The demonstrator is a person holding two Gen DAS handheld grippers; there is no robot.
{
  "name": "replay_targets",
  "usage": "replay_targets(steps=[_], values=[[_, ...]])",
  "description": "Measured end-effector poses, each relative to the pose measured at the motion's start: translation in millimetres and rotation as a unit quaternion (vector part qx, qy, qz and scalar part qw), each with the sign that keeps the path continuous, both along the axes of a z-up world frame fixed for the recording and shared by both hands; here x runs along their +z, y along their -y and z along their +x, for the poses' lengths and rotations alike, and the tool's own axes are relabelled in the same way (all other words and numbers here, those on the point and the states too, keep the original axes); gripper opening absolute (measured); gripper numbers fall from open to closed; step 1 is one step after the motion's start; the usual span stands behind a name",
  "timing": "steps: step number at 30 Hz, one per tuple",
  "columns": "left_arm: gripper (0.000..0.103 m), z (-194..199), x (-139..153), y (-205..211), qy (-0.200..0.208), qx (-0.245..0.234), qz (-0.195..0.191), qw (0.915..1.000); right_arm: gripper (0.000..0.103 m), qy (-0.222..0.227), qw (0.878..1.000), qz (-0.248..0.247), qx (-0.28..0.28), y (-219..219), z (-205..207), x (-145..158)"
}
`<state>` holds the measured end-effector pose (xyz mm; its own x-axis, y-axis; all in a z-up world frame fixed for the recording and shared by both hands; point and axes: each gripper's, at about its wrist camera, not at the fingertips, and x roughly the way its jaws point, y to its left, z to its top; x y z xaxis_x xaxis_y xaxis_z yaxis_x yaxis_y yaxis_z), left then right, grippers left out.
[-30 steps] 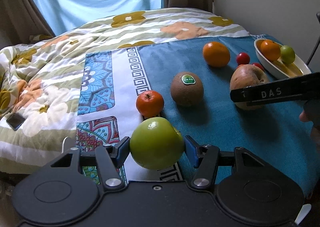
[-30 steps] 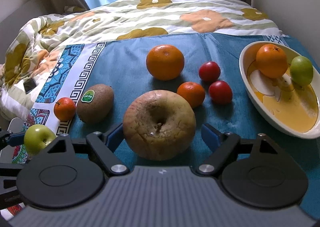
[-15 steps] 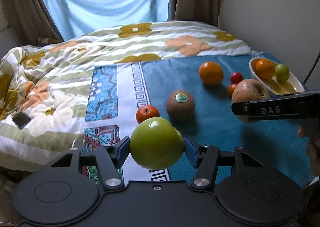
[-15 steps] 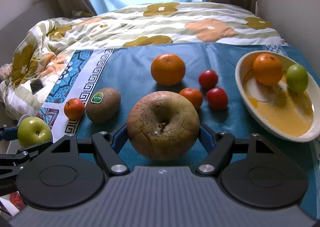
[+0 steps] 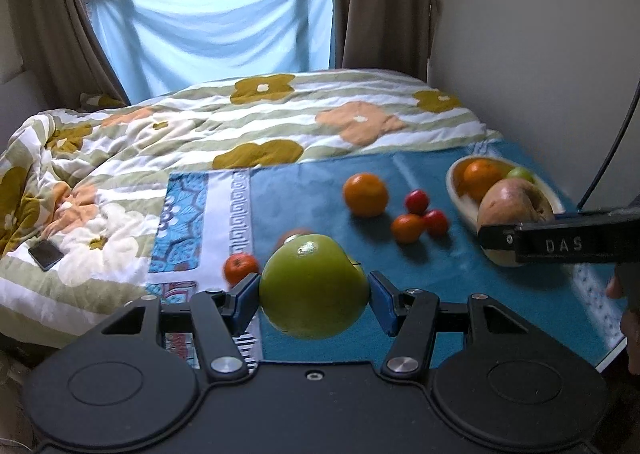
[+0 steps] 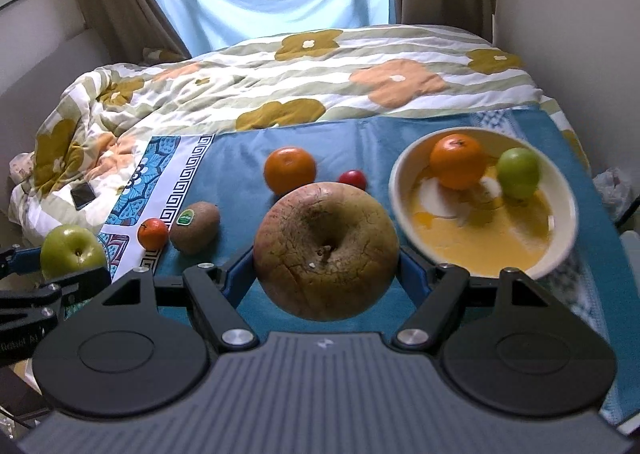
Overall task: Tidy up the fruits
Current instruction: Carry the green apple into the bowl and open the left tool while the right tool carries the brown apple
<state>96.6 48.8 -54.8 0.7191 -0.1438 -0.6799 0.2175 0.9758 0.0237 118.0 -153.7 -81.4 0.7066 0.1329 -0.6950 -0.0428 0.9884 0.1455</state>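
My left gripper [image 5: 314,296] is shut on a green apple [image 5: 314,286] and holds it above the cloth's near left part. My right gripper [image 6: 326,274] is shut on a large wrinkled brown apple [image 6: 326,250], held in the air left of the cream bowl [image 6: 560,189]. The bowl holds an orange [image 6: 456,161] and a small green fruit [image 6: 518,171]. On the blue cloth [image 6: 240,157] lie a big orange [image 6: 290,169], a red tomato [image 6: 353,178], a kiwi [image 6: 195,228] and a small tangerine [image 6: 152,233].
A flowered quilt [image 6: 300,81] covers the bed behind the cloth. A dark phone [image 6: 83,195] lies on the quilt at the left. A wall [image 5: 540,33] stands close on the right, with a black cable [image 5: 612,149] beside the bowl.
Both grippers have risen with their apples and the views have tilted up. The brown apple left the cloth and moved toward the bowl.
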Motion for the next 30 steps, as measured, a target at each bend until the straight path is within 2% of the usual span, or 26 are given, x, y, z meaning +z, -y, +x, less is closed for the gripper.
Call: replay_targets(steps=[8,14,21,30], values=[[0.062,-7,20,63,0.011,-0.004,-0.013,0.9999,0.09,0.006,1.0,-0.009,0.011,65,-17,23],[0.062,-3,23,115,0.015,-0.011,-0.016,0.9997,0.09,0.01,1.0,-0.016,0.016,119,-17,30],[0.062,14,11,170,0.01,-0.018,-0.019,0.9996,0.09,0.01,0.999,-0.021,0.023,174,-5,24],[0.062,45,-25,226,-0.01,-0.031,-0.011,0.9994,0.09,0.006,0.999,-0.02,0.034,221,21,6]])
